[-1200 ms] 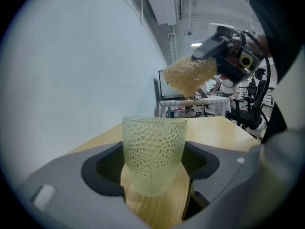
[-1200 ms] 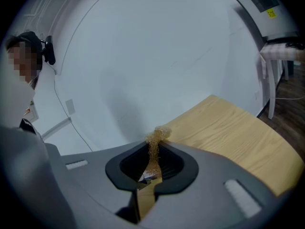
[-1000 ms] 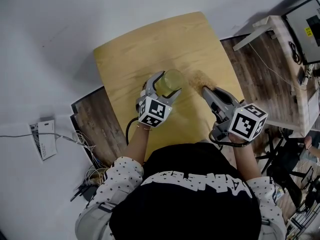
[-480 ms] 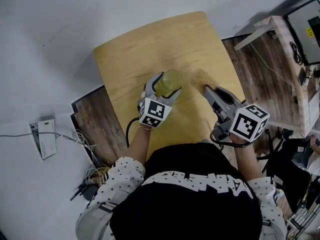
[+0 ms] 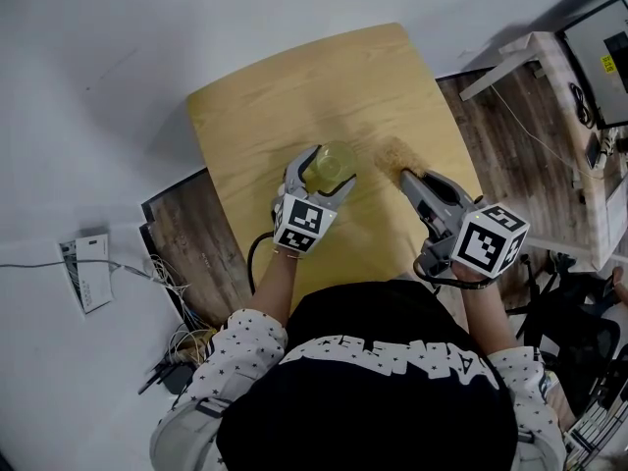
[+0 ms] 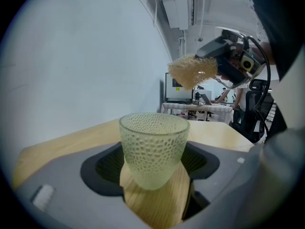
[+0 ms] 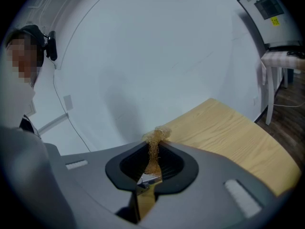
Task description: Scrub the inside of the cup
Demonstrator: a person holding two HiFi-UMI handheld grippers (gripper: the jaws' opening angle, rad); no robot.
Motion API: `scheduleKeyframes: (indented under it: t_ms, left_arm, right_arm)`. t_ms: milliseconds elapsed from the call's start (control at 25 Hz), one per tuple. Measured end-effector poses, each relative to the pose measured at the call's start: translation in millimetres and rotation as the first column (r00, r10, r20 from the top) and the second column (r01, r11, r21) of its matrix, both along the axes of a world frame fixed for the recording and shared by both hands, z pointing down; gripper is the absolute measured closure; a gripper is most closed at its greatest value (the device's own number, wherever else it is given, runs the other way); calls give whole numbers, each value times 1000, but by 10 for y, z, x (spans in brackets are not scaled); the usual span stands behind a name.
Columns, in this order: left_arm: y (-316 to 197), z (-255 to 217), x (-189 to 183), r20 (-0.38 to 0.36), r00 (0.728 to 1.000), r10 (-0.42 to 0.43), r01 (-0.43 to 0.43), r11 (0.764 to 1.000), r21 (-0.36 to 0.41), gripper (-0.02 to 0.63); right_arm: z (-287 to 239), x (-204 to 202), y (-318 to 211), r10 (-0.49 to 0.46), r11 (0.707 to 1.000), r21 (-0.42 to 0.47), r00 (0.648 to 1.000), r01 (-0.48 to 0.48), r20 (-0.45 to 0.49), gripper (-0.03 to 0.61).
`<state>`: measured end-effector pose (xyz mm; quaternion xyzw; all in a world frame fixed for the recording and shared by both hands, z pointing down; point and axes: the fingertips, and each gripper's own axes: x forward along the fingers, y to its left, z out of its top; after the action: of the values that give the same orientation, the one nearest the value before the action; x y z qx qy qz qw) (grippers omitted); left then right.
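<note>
a person leans over a light wooden table (image 5: 285, 86), a two-jaw gripper in each hand. the left gripper (image 5: 328, 172) pinches a pale green dimpled glass cup (image 6: 153, 147) by its lower sides, one jaw to each side; the cup stands upright, mouth open to the top, over the middle of the table. whether its base touches the wood cannot be told. the right gripper (image 5: 405, 176) has its jaws pressed together on a tan fibrous scrubber (image 7: 154, 140), the tuft sticking out past the tips. in the head view the scrubber sits just beside the cup, to its right and apart from it; from the left gripper view it hangs beyond the rim and higher than it, outside the cup. a white desk (image 5: 554, 77) stands off the table's right corner.
</note>
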<state>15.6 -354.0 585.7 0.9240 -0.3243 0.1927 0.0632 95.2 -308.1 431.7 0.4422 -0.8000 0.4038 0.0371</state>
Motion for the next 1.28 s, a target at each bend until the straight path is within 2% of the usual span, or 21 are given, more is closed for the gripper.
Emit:
scheduleKeyframes:
  t_ms: [520,960,1280]
  left_arm:
    - [-13,-16,58,1,1000,-3,3,1000,-20,249]
    - [27,-369,-75,-29,999,-37,39,998,56,242]
    - [111,-864,-223,-86,991,-106,118,983,142,244]
  right_arm:
    - [-28,60,-4,0,1000,12,1000,0,0,523]
    - [-98,6,-18,-8,999,43,1000,7,13,522]
    - [-181,-54,-11,-31,995,95,999,28,28,522]
